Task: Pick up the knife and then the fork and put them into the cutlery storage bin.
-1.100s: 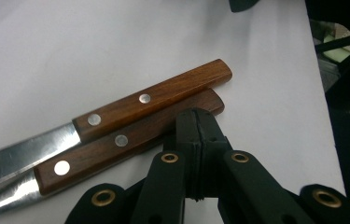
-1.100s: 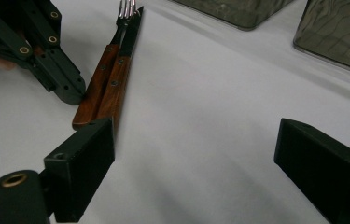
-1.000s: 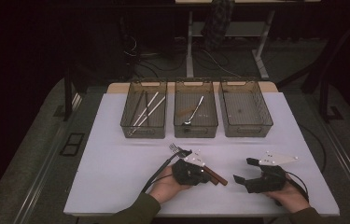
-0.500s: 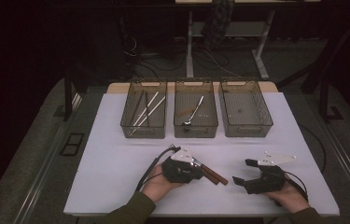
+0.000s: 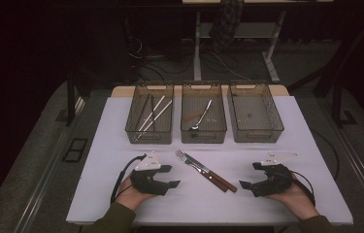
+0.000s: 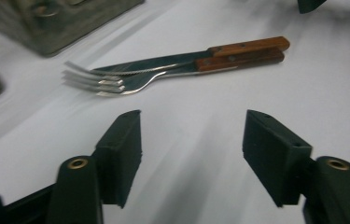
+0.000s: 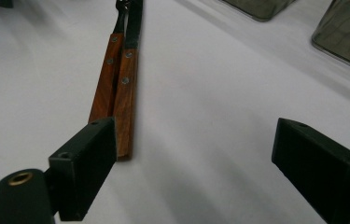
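The fork (image 5: 191,163) and knife (image 5: 217,179) are left side by side mid-table toward the near edge, long axis slanting tines-left, handles-right, between the empty, just-opened left gripper (image 5: 171,176) and the spread, empty right gripper (image 5: 249,176), handles nearer the right.

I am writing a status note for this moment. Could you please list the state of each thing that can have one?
left gripper: open, jaws have just been opening, nothing between them.
right gripper: open, nothing between its jaws.
fork: lying flat on the table, beside the knife.
knife: lying flat, not held.
left bin: holds long thin utensils.
middle bin: holds a spoon.
right bin: looks empty.
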